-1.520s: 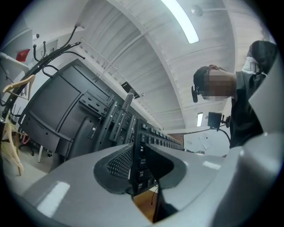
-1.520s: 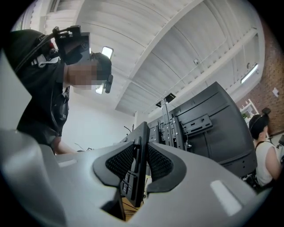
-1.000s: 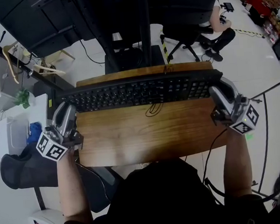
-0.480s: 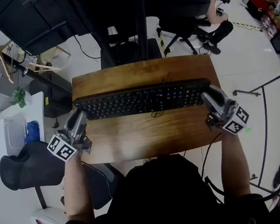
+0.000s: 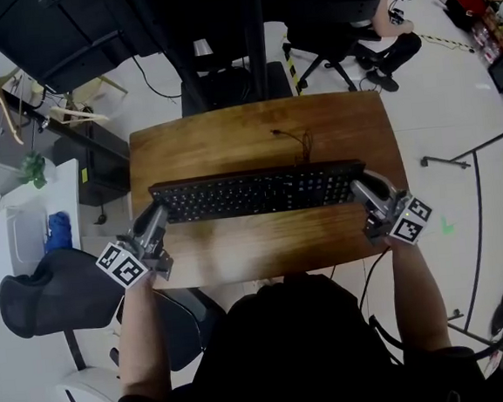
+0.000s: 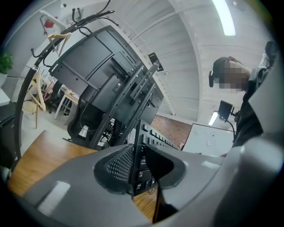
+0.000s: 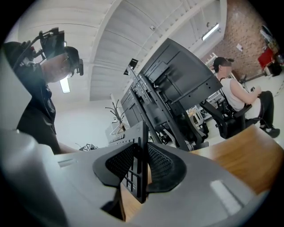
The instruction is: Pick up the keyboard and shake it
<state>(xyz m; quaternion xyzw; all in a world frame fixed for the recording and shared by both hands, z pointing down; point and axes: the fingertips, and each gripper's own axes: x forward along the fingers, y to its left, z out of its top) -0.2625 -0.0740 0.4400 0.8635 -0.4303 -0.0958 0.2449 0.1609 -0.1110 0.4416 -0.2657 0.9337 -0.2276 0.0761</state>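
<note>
A black keyboard (image 5: 259, 192) is held level across the wooden table (image 5: 254, 130), one end in each gripper. My left gripper (image 5: 157, 216) is shut on its left end and my right gripper (image 5: 361, 188) on its right end. In the left gripper view the keyboard (image 6: 143, 148) shows edge-on, and the left gripper (image 6: 135, 167) has its dark pads against both faces. The right gripper view shows the same: the keyboard's edge (image 7: 143, 146) is clamped in the right gripper (image 7: 142, 168). Whether the keyboard touches the table I cannot tell.
A thin black cable (image 5: 295, 139) lies on the table behind the keyboard. Black monitors on a stand (image 5: 254, 29) rise beyond the far edge. A black office chair (image 5: 45, 297) stands at the left, and a seated person (image 5: 389, 26) is at the far right.
Both grippers and the keyboard have come down together, closer to the table and nearer to me. More bare wood now shows behind the keyboard. Both grips are unchanged.
</note>
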